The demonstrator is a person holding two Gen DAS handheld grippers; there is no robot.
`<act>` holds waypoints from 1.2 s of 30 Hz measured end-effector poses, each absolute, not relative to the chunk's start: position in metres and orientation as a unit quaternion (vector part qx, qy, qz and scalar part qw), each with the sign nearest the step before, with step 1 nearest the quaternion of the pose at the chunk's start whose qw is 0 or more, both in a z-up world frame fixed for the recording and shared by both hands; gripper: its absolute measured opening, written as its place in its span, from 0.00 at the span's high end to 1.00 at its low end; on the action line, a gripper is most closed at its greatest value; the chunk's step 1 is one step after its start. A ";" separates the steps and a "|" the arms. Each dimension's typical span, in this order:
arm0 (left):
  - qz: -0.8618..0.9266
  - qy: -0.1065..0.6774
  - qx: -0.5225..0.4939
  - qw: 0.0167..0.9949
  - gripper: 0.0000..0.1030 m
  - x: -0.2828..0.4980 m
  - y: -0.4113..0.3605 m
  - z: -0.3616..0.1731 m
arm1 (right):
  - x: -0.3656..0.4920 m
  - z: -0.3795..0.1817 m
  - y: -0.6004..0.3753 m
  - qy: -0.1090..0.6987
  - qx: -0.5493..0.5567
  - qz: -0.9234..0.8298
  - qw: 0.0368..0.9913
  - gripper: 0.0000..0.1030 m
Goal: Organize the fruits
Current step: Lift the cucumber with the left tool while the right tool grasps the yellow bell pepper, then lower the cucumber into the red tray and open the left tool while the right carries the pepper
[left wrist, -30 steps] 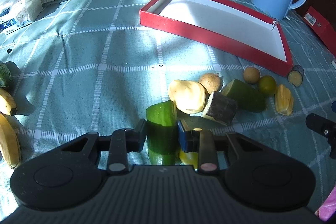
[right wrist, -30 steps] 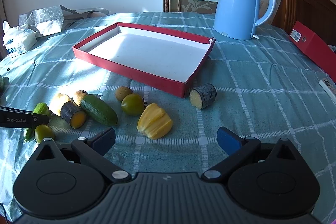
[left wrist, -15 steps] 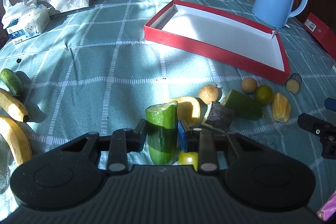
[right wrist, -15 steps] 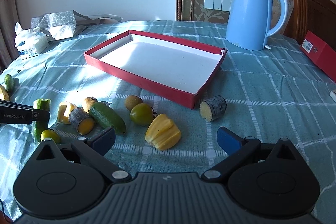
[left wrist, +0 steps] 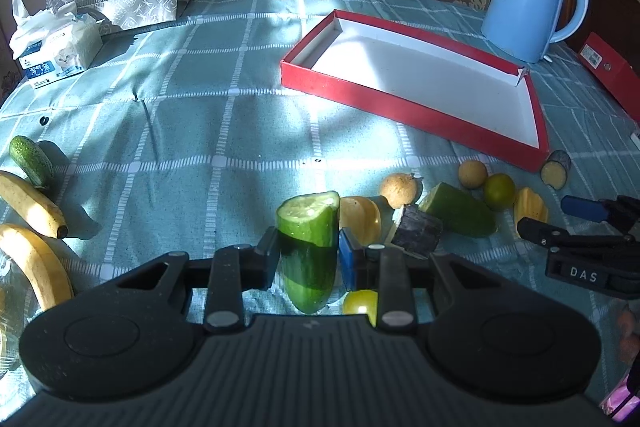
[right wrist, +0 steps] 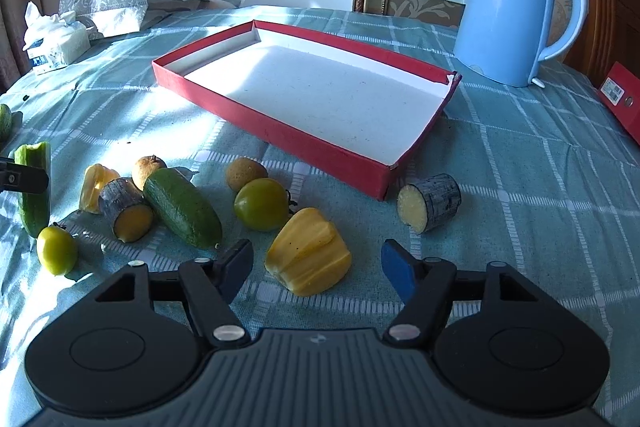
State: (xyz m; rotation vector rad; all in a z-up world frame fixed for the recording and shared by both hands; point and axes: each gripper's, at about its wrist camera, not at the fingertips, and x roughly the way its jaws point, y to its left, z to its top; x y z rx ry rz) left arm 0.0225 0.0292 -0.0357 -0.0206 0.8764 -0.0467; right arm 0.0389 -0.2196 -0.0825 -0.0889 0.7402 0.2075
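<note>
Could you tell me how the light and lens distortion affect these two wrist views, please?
Left wrist view: hard sunlight falls across the tablecloth, the bananas cast sharp shadows, and the red tray bows with the fisheye. Right wrist view: the tray floor glares white, but the fruit stays sharp.

Checked tablecloth point(right wrist: 520, 163) bears red tray point(right wrist: 280, 135), fruits.

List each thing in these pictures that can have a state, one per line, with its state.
Left tongs: shut on the cut green cucumber piece, held upright.
Right tongs: open, jaws just been closing, either side of the yellow jackfruit pod, not pressing it.
Shallow red cardboard tray with white floor: empty.
Light blue electric kettle: upright, lid shut.
Whole green cucumber: lying on the tablecloth.
</note>
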 end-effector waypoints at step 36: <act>-0.073 0.388 0.022 0.919 0.73 0.128 -0.045 -0.008 | 0.037 -0.039 -0.270 0.328 -0.008 0.103 0.939 0.53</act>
